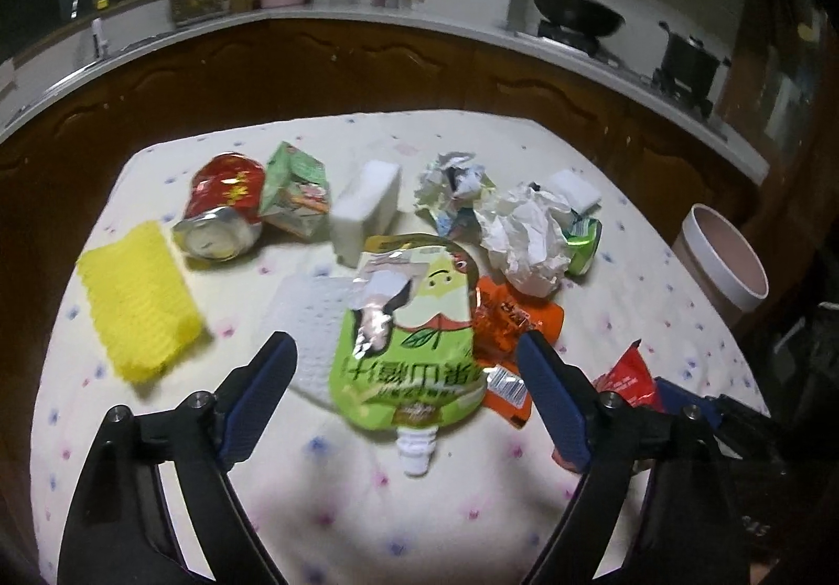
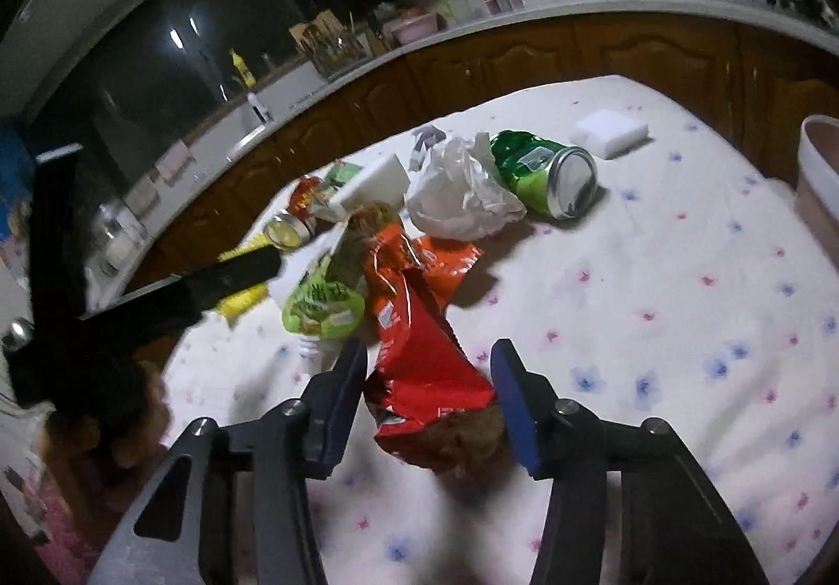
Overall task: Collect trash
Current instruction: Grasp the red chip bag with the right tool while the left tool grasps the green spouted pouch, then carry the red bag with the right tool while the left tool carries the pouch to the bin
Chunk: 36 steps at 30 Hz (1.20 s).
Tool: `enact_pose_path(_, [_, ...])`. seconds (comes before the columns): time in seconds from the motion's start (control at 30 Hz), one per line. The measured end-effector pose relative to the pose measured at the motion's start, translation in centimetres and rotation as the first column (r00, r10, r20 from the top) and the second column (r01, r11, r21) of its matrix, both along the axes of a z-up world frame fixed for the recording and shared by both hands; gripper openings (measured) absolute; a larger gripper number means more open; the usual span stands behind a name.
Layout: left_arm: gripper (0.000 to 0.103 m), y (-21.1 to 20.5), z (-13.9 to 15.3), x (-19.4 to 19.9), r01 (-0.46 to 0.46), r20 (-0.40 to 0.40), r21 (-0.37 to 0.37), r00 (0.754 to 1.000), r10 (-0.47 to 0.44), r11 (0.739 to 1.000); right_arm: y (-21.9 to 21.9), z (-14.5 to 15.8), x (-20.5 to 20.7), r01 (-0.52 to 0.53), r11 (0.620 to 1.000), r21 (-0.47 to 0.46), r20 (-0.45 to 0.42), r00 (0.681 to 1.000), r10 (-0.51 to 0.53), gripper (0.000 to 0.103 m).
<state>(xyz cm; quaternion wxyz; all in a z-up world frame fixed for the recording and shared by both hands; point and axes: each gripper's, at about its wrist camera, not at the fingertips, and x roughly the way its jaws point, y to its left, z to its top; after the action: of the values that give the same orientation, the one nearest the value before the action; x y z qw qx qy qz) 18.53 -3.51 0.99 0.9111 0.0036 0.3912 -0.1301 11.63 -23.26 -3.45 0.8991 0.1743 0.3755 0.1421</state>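
Note:
Trash lies on a flowered tablecloth (image 1: 367, 506). My left gripper (image 1: 406, 343) is open, its jaws either side of a green drink pouch (image 1: 409, 338) with a white spout. An orange wrapper (image 1: 503, 317) lies beside the pouch. My right gripper (image 2: 430, 354) is open around a red snack bag (image 2: 425, 391), also seen in the left wrist view (image 1: 626, 375). A crushed red can (image 1: 223, 207), a green carton (image 1: 296, 189), crumpled paper (image 1: 524, 238) and a green can (image 2: 545, 181) lie farther back.
A yellow sponge (image 1: 139, 301) and white sponges (image 1: 367, 207) lie on the table. A pink bin with a white rim (image 1: 726, 254) stands off the table's right edge. Brown kitchen cabinets and a counter with pans stand behind.

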Motion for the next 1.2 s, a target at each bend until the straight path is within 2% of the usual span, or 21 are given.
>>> enact_pose_path(0.03, [0.080, -0.3, -0.1, 0.3, 0.005, -0.005, 0.007, 1.000, -0.005, 1.000, -0.2, 0.1, 0.0, 0.001, 1.000, 0.002, 0.005, 1.000, -0.001, 0.042])
enact_pose_path(0.07, [0.077, -0.7, -0.3, 0.6, 0.011, -0.012, 0.014, 1.000, -0.011, 1.000, -0.5, 0.3, -0.1, 0.002, 1.000, 0.013, 0.013, 1.000, -0.002, 0.042])
enact_pose_path(0.13, [0.064, -1.3, -0.7, 1.5, 0.023, -0.028, 0.034, 0.999, -0.022, 0.999, -0.9, 0.6, -0.1, 0.003, 1.000, 0.025, 0.018, 1.000, -0.003, 0.016])
enact_pose_path(0.17, [0.061, -1.6, -0.9, 1.9, 0.025, -0.036, 0.045, 0.999, -0.023, 0.999, -1.2, 0.6, -0.1, 0.006, 1.000, 0.027, 0.013, 1.000, -0.007, 0.014])
enact_pose_path(0.27, [0.041, -2.2, -1.8, 3.0, 0.042, -0.071, 0.063, 0.997, -0.037, 0.997, -2.3, 0.8, -0.4, 0.023, 0.999, 0.037, 0.014, 1.000, -0.024, 0.011])
enact_pose_path(0.3, [0.028, -2.4, -2.2, 3.3, 0.046, -0.090, 0.070, 0.995, -0.039, 0.996, -2.5, 0.9, -0.4, 0.026, 0.999, 0.040, 0.014, 1.000, -0.027, 0.010])
enact_pose_path(0.37, [0.024, -2.6, -2.5, 3.5, 0.054, -0.090, 0.082, 0.995, -0.046, 0.995, -3.2, 1.0, -0.6, 0.033, 0.998, 0.057, 0.015, 0.999, -0.034, 0.010])
enact_pose_path(0.5, [0.009, -2.8, -2.0, 2.9, 0.067, -0.038, 0.102, 0.997, -0.064, 0.993, -4.0, 1.4, -0.7, 0.050, 0.996, 0.073, 0.019, 0.998, -0.051, 0.009])
enact_pose_path(0.67, [0.004, -1.8, -0.4, 2.1, 0.043, 0.015, 0.064, 0.999, -0.044, 0.997, -4.7, 2.2, -0.6, 0.060, 0.994, 0.088, 0.039, 0.997, -0.064, 0.009])
enact_pose_path(0.9, [0.003, 0.0, 3.0, 0.6, 0.033, 0.053, -0.088, 0.998, -0.028, 0.996, -5.5, 3.9, -0.8, 0.063, 0.993, 0.099, 0.086, 0.994, -0.071, 0.009])
enact_pose_path(1.2, [0.003, -2.2, 5.9, -0.7, 0.090, 0.103, -0.169, 0.992, -0.073, 0.982, -7.9, 5.2, -1.8, 0.107, 0.990, 0.089, 0.114, 0.987, -0.117, 0.010])
